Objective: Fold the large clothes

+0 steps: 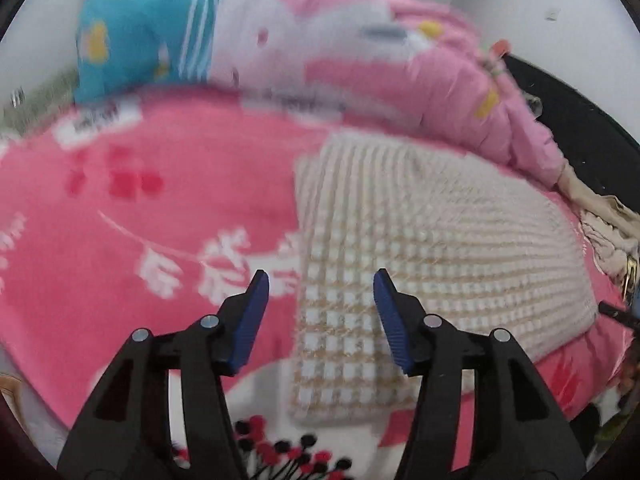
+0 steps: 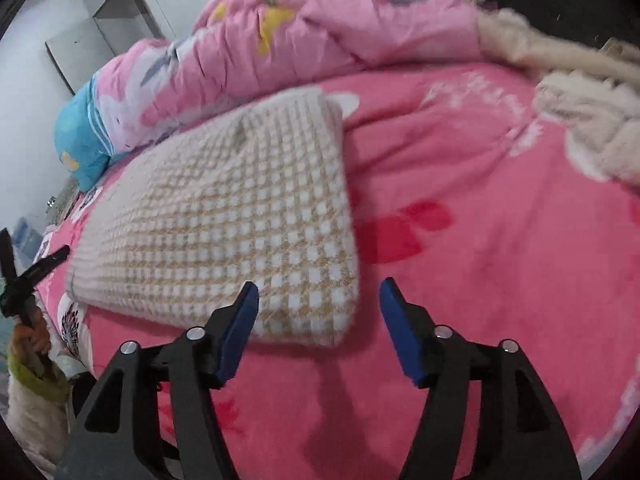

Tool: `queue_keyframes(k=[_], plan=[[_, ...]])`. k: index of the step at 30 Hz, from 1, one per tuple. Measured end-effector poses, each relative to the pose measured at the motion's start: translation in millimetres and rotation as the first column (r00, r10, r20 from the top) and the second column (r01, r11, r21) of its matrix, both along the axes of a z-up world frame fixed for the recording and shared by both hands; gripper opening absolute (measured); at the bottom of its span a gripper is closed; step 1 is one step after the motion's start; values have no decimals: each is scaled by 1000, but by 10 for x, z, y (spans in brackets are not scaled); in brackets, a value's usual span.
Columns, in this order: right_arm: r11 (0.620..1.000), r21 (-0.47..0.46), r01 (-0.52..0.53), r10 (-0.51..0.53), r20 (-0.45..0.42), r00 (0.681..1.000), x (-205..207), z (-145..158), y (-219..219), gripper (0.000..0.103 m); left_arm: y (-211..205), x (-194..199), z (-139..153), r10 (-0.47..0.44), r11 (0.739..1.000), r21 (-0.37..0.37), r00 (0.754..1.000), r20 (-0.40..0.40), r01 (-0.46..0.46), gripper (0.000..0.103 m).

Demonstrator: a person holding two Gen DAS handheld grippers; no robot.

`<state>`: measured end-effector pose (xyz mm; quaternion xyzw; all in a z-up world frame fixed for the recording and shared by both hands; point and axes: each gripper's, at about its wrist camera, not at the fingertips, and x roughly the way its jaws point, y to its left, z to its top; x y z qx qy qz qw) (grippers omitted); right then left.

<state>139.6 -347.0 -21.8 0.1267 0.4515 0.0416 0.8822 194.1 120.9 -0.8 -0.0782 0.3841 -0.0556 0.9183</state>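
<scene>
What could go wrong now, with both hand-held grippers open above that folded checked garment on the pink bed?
1. The left hand-held gripper straddles the edge of the checked garment; closing there might also pinch the pink blanket beneath.
2. The right hand-held gripper hangs over the garment's corner; a grab might catch only the top layer and undo the fold.
3. Both views are blurred, so aim could be off.

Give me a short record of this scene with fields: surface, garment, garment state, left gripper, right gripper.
surface: pink bedspread
garment: cream checked knit
garment state: folded into a rectangle, lying flat
left gripper: open, empty, above the knit's near edge
right gripper: open, empty, at the knit's near corner
background: pink quilt, heaped
</scene>
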Motion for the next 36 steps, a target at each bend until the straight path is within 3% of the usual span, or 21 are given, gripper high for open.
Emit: queue_keyframes(k=[2, 4, 7, 10, 13, 15, 16, 18, 20, 22, 24, 28, 32, 36], plan=[[999, 10, -34, 33, 44, 998, -23, 149, 144, 62, -153, -92, 144, -38, 999, 38, 998, 47, 36, 58], [997, 10, -81, 80, 83, 993, 33, 211, 383, 62, -422, -157, 216, -131, 991, 44, 989, 69, 128, 66], [988, -9, -152, 152, 126, 980, 231, 142, 929, 66, -946, -136, 58, -223, 972, 76, 975, -19, 224, 70], [978, -67, -200, 204, 59, 977, 408, -233, 1377, 72, -1300, -2, -381, -182, 963, 173, 974, -135, 204, 80], [972, -138, -193, 202, 62, 977, 432, -364, 1477, 75, -1367, -50, -483, -147, 955, 242, 983, -107, 169, 82], [978, -122, -167, 174, 45, 984, 352, -200, 1426, 75, -1349, -156, -369, -158, 962, 209, 982, -103, 176, 82], [978, -131, -164, 173, 60, 983, 243, -92, 1399, 75, -1301, -252, -255, -175, 967, 175, 981, -79, 186, 82], [970, -178, -162, 183, 105, 978, 70, 6, 1388, 75, -1258, -411, -151, -177, 968, 175, 984, -35, 181, 82], [966, -218, -140, 162, 86, 983, 35, -76, 1365, 76, -1292, -438, -241, -174, 965, 188, 983, -56, 182, 84], [962, -247, -118, 120, -9, 993, 164, -377, 1352, 77, -1340, -314, -514, -143, 966, 196, 979, -143, 169, 85], [967, -235, -99, 100, -5, 995, 164, -446, 1353, 78, -1381, -324, -562, -117, 972, 193, 987, -111, 137, 86], [980, -180, -84, 92, 34, 995, -142, -140, 1350, 79, -1337, -661, -282, -141, 981, 129, 989, -37, 145, 86], [983, -164, -83, 92, 51, 994, -575, 36, 1369, 88, -1280, -1104, -11, -142, 983, 122, 988, 53, 135, 91], [986, -160, -56, 66, 53, 996, -845, 147, 1395, 90, -1227, -1351, 200, -83, 988, 138, 994, 75, 72, 95]])
